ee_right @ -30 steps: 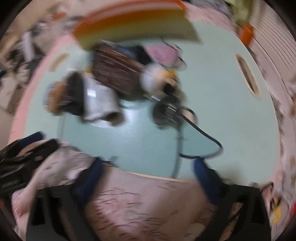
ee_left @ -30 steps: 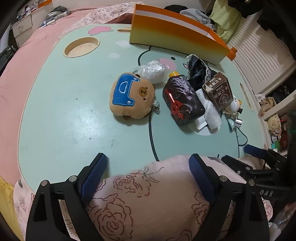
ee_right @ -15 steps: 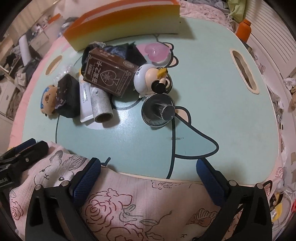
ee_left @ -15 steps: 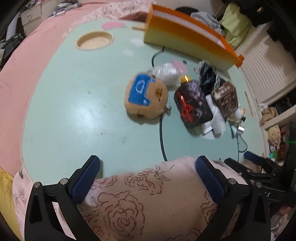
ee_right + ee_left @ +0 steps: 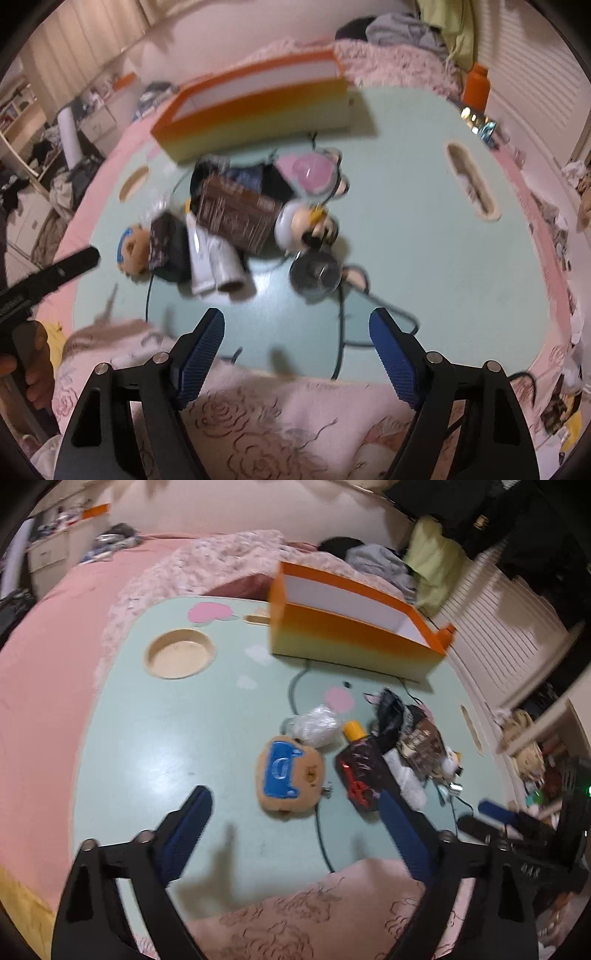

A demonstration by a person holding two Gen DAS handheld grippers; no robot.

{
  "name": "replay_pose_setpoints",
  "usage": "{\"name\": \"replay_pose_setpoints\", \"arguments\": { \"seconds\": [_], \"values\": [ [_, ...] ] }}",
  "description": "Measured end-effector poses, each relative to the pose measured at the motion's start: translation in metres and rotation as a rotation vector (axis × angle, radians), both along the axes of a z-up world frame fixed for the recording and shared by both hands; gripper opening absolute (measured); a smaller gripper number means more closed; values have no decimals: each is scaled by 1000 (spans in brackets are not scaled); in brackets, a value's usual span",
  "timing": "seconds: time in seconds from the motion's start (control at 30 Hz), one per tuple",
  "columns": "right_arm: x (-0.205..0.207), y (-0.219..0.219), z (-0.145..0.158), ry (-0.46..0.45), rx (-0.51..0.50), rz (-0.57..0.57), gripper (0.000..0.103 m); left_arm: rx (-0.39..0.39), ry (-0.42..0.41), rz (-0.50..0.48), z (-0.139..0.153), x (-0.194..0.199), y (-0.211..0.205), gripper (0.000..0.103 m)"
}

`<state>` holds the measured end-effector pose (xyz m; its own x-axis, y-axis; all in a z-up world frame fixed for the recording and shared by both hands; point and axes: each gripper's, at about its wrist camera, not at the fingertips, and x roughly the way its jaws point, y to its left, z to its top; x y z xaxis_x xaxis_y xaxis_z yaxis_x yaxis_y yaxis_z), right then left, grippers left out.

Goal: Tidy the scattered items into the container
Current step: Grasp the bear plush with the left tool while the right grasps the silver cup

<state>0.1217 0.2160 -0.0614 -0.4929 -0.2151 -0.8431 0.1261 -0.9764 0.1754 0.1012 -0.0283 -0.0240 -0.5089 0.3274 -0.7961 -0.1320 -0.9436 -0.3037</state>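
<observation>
Nothing is in the long orange-and-yellow cardboard box [image 5: 354,638] yet, as far as its white inside shows; it stands at the far edge of the pale green worktop [image 5: 155,738], and the clutter lies in a heap in the middle. From where I stand, the sensible first pick looks like the round brown plush bear with the blue patch [image 5: 290,777], since it sits a little apart from the dark red pouch with the yellow cap [image 5: 364,771] and the brown printed carton [image 5: 238,218]. I'd come down straight over it, so the fingers don't drag the neighbours.

The left tool [image 5: 295,818] hangs wide open just short of the bear, touching nothing. The right tool [image 5: 297,339] is spread wide too, empty, near the worktop's front edge, short of the small round metal tin [image 5: 316,273].
</observation>
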Motion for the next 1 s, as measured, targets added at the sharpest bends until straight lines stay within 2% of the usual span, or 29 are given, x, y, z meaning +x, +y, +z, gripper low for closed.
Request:
{"name": "replay_pose_setpoints", "arguments": {
  "seconds": [0.07, 0.17, 0.33, 0.43, 0.47, 0.53, 0.57, 0.6, 0.67, 0.73, 1.0],
  "values": [
    [0, 6, 3, 36, 21, -9, 82, -32, -7, -31, -4, -3, 9, 80],
    [-1, 9, 2, 46, 12, 5, 81, -92, -9, -75, -8, -11, 21, 79],
    [-9, 6, -11, -2, 22, 37, 66, -186, -33, -77, -17, -27, 31, 76],
    [-14, 4, -15, 0, 32, 33, 65, -218, -64, -75, -28, -35, 33, 67],
    [-16, 4, -15, 2, 38, 29, 65, -224, -70, -74, -32, -38, 33, 61],
    [-20, 3, -16, 8, 51, 22, 65, -245, -53, -75, -36, -38, 35, 50],
    [-23, 2, -17, 10, 57, 17, 65, -260, -43, -78, -36, -37, 36, 48],
    [-25, 2, -18, 3, 63, 13, 65, -261, -36, -81, -36, -36, 36, 48],
    [-29, 2, -23, -23, 71, 11, 51, -239, -21, -91, -35, -34, 36, 46],
    [-27, 0, -23, -7, 85, 17, 35, -219, 5, -93, -31, -29, 35, 46],
    [-15, 2, -21, 16, 74, 17, 34, -152, 121, -108, 9, -28, 31, 46]
  ]
}}
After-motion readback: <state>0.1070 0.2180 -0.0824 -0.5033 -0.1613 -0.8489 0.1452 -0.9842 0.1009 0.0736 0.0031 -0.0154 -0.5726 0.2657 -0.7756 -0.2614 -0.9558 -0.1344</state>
